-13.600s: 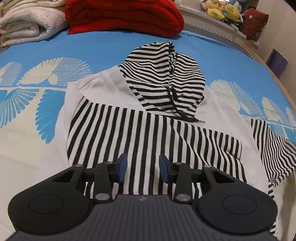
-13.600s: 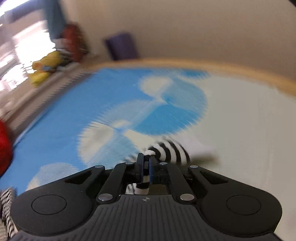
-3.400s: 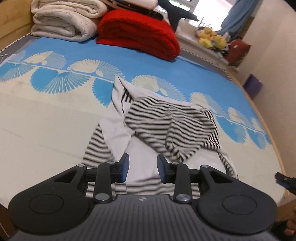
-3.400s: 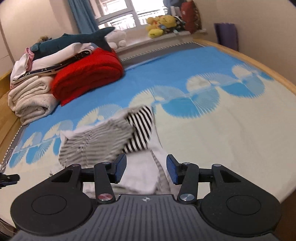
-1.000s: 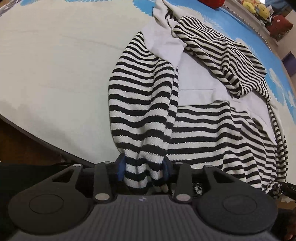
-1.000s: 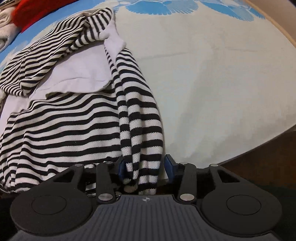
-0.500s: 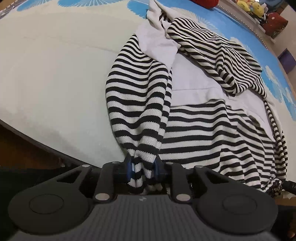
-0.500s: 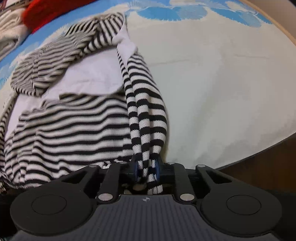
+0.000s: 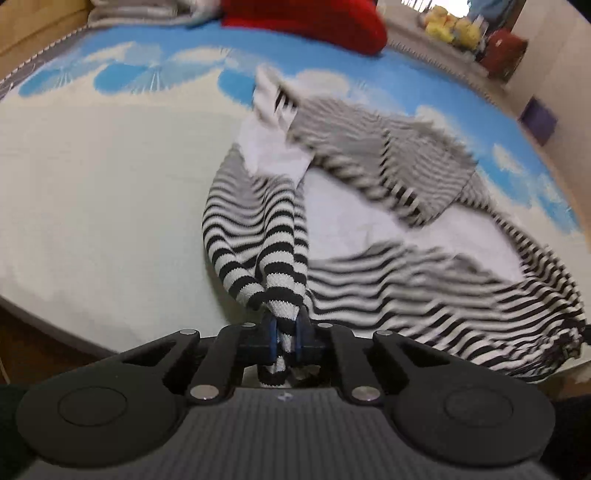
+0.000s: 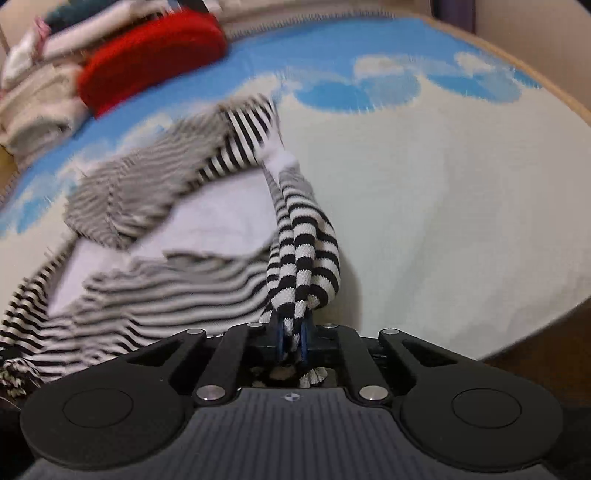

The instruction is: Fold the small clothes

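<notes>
A blue-and-cream bedspread (image 9: 92, 192) carries the striped hoodie (image 9: 369, 221), lying lengthwise from the near bed edge, hem end nearest, toward the far red blanket (image 9: 306, 18). The left gripper (image 9: 285, 334) and right gripper (image 10: 291, 334) are closing, each clenching a near hem corner. Uneven lifting could skew the fold; bunched fabric might slip free.

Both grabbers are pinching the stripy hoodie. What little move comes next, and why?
Probably carry the pinched bottom edge up and forward toward the hood. The left gripper and right gripper are closing on bunched corners of the striped hoodie, with fabric between the jaws, while the rest lies flat on the bed.
</notes>
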`<state>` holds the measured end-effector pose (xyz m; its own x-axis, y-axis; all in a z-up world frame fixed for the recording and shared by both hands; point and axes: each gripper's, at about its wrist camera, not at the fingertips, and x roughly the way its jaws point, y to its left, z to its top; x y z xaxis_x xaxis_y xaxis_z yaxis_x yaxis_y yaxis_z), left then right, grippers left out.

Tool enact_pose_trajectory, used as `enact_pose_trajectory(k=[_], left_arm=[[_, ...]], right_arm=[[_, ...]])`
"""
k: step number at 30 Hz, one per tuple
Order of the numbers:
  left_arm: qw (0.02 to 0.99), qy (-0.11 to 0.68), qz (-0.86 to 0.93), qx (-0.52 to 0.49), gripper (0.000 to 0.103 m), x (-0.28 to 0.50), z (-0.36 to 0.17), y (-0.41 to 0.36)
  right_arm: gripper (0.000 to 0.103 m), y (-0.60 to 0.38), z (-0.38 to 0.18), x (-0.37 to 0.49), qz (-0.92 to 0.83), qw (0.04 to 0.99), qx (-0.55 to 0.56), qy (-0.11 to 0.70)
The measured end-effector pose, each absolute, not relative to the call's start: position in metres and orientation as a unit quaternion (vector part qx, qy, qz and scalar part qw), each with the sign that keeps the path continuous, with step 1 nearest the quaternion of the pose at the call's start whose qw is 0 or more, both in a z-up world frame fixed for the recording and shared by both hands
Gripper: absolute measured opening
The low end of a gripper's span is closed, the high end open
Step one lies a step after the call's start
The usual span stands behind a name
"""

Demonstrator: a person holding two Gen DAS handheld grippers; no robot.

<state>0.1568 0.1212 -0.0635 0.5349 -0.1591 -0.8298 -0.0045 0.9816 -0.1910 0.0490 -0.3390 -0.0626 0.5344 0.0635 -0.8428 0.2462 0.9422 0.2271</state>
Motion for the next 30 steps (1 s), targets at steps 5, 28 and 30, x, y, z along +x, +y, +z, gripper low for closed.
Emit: enact_pose_trajectory(k=[5,28,30], left_arm=[[0.888,0.433,-0.081,-0.131,0.009,0.141,-0.009,0.135],[0.860,0.471,-0.097,-0.169,0.011,0.285,-0.033,0.146],[0.859,0.473,-0.092,-0.173,0.018,0.302,-0.057,0.148]], right_arm=[[0.007,-0.348,0.001,0.032,-0.018,0.885,0.189,0.425],[0.007,-0.381,-0.011,0.148,-0.004,0.883,0.180,0.433],[0.009,-0.382,-0.033,0.173,-0.020,0.876,0.172,0.450]])
